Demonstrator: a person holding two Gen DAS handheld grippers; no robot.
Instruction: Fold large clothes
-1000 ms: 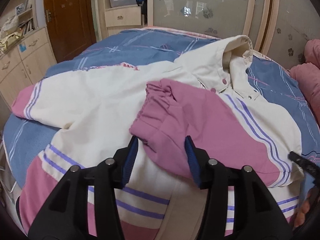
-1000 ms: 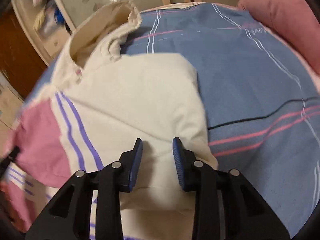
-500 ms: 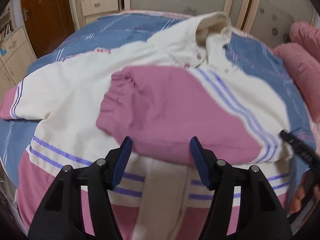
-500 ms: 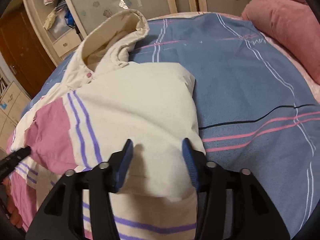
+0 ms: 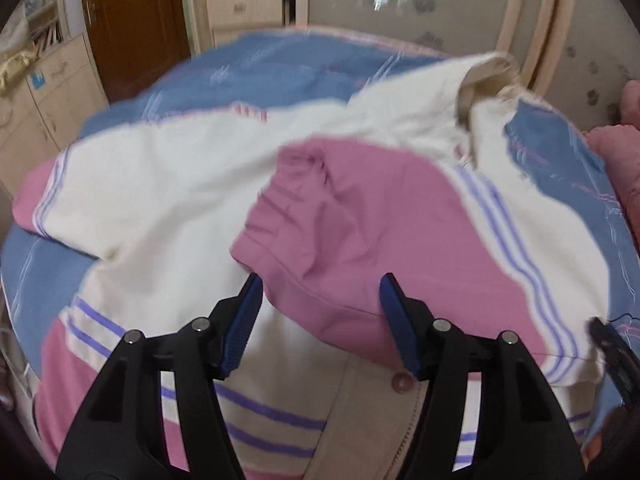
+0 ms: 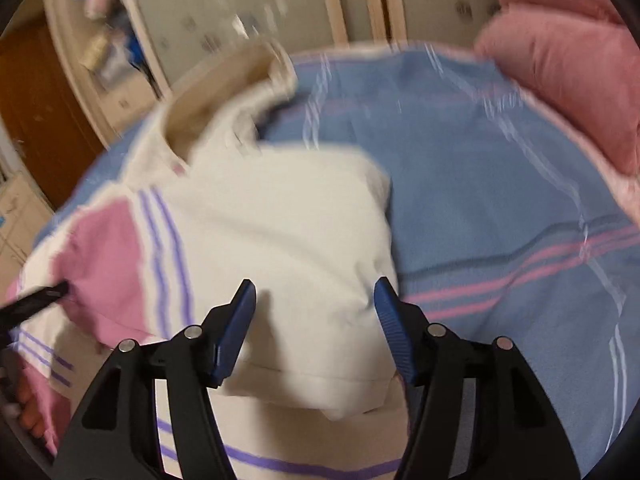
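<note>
Two black handheld grippers, blue-padded fingers.
Left gripper (image 5: pixel 320 300) and right gripper (image 6: pixel 314 304): matte black triangular frames with cut-outs, silver round screws at the joints, ribbed dark-blue pads (image 5: pixel 242 326) on inner finger faces. Bare skin at frame edge (image 6: pixel 30 416).

The jacket (image 5: pixel 192 184) was cream, with a pink sleeve (image 5: pixel 352 232) and pink hem bands set off by thin purple stripes. Its snap button (image 5: pixel 400 381) was pink. The bedsheet (image 6: pixel 500 184) was blue, crossed by pink, white and dark lines. The pillows (image 6: pixel 560 64) were pink. Both grippers (image 5: pixel 320 308) (image 6: pixel 314 312) were black with blue finger pads (image 5: pixel 240 328). The door (image 5: pixel 132 20) was dark brown, and the cabinets (image 5: pixel 44 96) were beige.
</note>
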